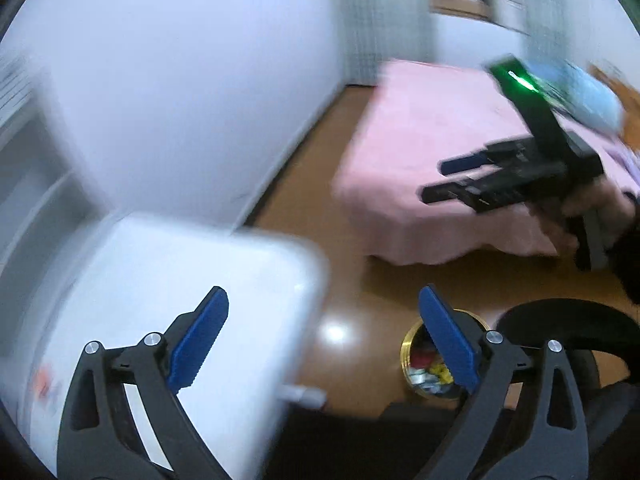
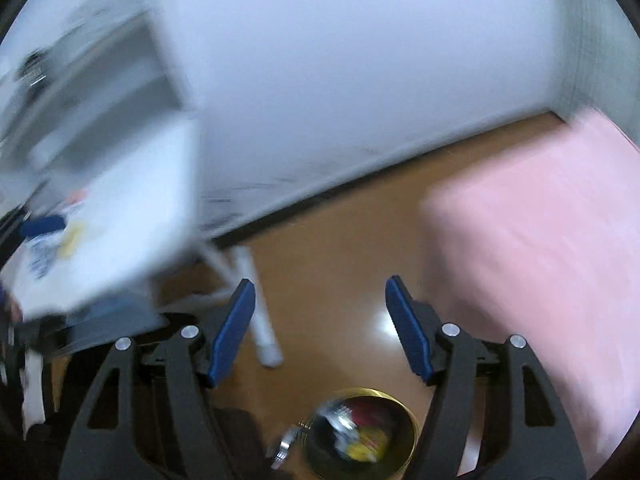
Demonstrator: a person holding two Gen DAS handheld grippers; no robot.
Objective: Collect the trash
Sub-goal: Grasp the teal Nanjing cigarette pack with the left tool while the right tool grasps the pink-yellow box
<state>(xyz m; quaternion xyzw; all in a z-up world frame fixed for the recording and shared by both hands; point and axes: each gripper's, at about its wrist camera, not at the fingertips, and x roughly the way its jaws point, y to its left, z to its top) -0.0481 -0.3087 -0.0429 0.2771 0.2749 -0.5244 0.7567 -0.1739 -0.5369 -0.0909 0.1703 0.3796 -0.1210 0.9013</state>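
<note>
A round gold-rimmed bin [image 1: 430,364] stands on the wooden floor and holds red, yellow and silvery trash. It also shows at the bottom of the right wrist view [image 2: 360,436], with a blurred silvery scrap [image 2: 285,446] at its left rim. My left gripper [image 1: 324,340] is open and empty, above the white table's corner and the bin. My right gripper [image 2: 320,322] is open and empty above the floor. It also shows in the left wrist view [image 1: 436,180], over the pink bed.
A white table [image 1: 160,280] with white legs [image 2: 260,312] is at the left, some wrappers [image 2: 60,240] on its top. A pink-covered bed [image 2: 540,260] is at the right. A black chair back [image 1: 568,320] is at the lower right. White wall behind.
</note>
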